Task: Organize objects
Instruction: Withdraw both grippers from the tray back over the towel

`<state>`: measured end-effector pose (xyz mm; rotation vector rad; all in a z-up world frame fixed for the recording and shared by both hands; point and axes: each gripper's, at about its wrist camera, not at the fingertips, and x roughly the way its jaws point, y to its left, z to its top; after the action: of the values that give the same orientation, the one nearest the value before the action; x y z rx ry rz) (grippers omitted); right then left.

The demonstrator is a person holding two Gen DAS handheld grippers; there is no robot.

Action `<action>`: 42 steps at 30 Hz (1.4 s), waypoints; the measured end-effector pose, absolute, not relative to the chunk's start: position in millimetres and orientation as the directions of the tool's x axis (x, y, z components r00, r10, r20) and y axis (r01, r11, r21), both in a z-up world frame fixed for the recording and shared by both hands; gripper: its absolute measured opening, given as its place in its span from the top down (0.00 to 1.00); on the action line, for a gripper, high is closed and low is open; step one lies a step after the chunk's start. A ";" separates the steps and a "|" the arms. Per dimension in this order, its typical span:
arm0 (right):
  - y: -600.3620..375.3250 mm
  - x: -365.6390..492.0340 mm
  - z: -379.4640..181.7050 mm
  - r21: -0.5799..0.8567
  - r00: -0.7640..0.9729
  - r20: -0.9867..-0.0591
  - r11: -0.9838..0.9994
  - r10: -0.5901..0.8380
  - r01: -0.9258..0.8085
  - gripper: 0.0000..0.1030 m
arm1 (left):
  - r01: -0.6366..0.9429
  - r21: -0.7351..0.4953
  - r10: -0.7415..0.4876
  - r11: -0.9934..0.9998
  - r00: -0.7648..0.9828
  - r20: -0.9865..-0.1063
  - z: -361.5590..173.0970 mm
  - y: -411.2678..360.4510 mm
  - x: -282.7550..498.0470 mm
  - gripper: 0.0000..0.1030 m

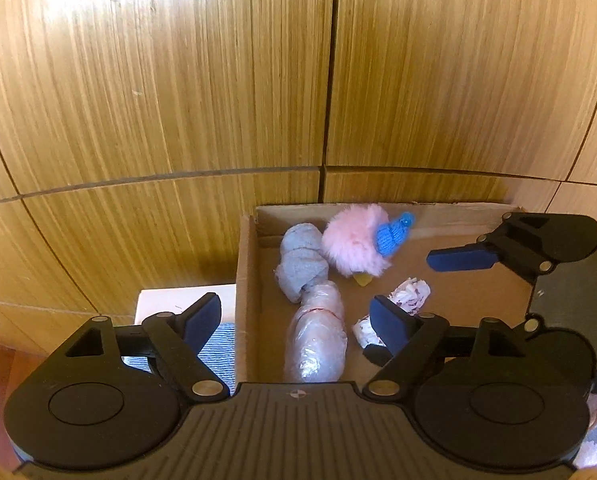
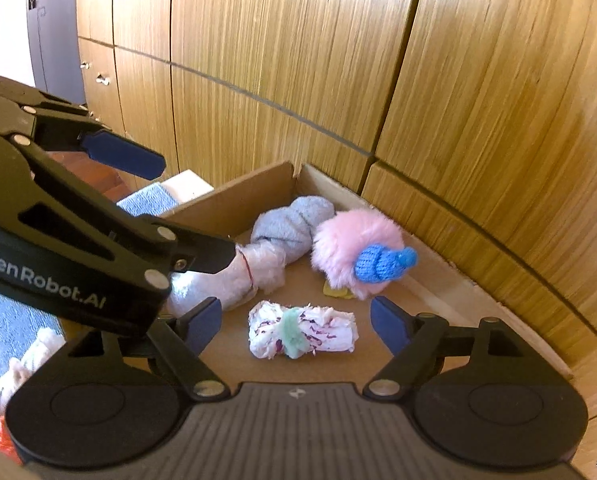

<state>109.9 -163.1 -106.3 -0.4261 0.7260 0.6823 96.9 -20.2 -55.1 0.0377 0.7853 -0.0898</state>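
A cardboard box point(image 1: 247, 280) sat on the floor against a wall of wooden cabinet doors point(image 1: 178, 80), and four things lay inside it. A knotted grey sock point(image 1: 301, 258) rested near the far left corner, touching the end of a bundle wrapped in clear plastic point(image 1: 318, 338) that ran back along the left wall. Just right of the sock lay a pink fluffy toy point(image 1: 352, 240) wearing a small blue knitted hat point(image 1: 394, 232), with a bit of yellow showing under it. Nearer the middle of the box floor lay a white patterned cloth roll point(image 2: 302, 332) tied with a pale green band. The left gripper point(image 1: 294, 320) hung over the left wall of the box with its jaws spread wide and nothing between them; its left finger was outside the box and its right finger was above the cloth roll. The right gripper point(image 2: 296, 322) was also wide open and empty, its fingers on either side of the cloth roll without touching it. Outside the box to the left lay a blue-grey towel point(image 2: 148, 199) beside a white block point(image 2: 188, 186).
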 end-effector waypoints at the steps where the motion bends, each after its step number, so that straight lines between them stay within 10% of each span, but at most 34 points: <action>1: -163.8 108.2 -104.0 -0.121 0.553 -0.721 0.710 0.417 -0.694 0.23 | 0.094 0.002 -0.066 0.996 0.705 -0.706 -53.2 -19.2 94.7 0.17; 26: -245.9 -31.5 -37.1 -0.136 0.728 -0.600 0.854 0.332 -0.502 0.10 | 0.106 0.004 -0.079 0.994 0.767 -0.637 -34.2 33.2 -59.7 0.05; 42: -277.9 -157.5 -126.9 -0.043 0.847 -0.531 0.998 0.024 -0.056 0.06 | 0.143 0.065 -0.068 0.988 0.767 -0.638 -95.1 24.0 -140.5 0.02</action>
<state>-157.5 -277.9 -126.9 -0.0575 0.5591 0.0423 -140.5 24.0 -95.1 0.1124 0.6873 -0.1149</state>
